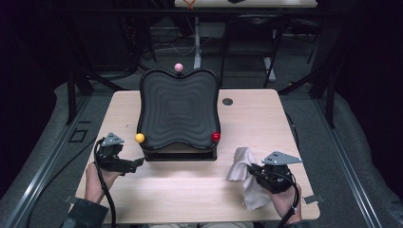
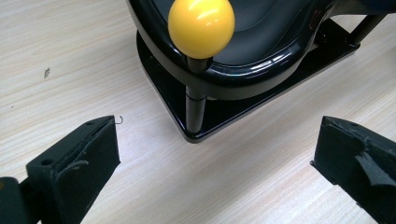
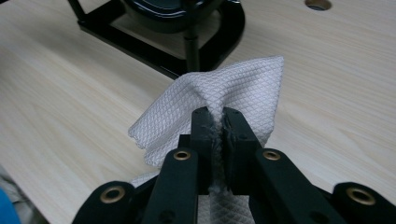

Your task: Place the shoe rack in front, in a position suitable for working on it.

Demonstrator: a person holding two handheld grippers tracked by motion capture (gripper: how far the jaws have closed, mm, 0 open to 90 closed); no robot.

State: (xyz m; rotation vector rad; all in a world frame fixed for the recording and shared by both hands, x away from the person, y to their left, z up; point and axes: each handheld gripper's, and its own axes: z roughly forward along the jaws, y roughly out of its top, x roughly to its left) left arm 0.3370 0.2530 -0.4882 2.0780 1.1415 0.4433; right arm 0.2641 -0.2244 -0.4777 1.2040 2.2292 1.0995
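Nearest the lens in the right gripper view, the right gripper point(image 3: 217, 116) has its two black jaws pressed together on a white cloth point(image 3: 233, 88), a pinched fold of the waffle weave caught between the pads. The rest of the cloth fans out above and to the left of the fingertips, and a strip runs down between the jaws toward the bottom of the frame.

In the high view the same cloth point(image 1: 240, 164) sits at the lower right of the wooden table point(image 1: 190, 190), part bunched up left of the gripper, part trailing toward the near edge.

At the lower left of that view, the left gripper point(image 1: 138, 163) has its jaws spread wide with nothing between them. It points at the near left corner of a black wavy tray point(image 1: 178, 107) on a stand, just beside the yellow ball point(image 2: 201, 27). A red ball point(image 1: 215, 137) marks the tray's near right corner, a pink ball point(image 1: 178, 67) its far edge.
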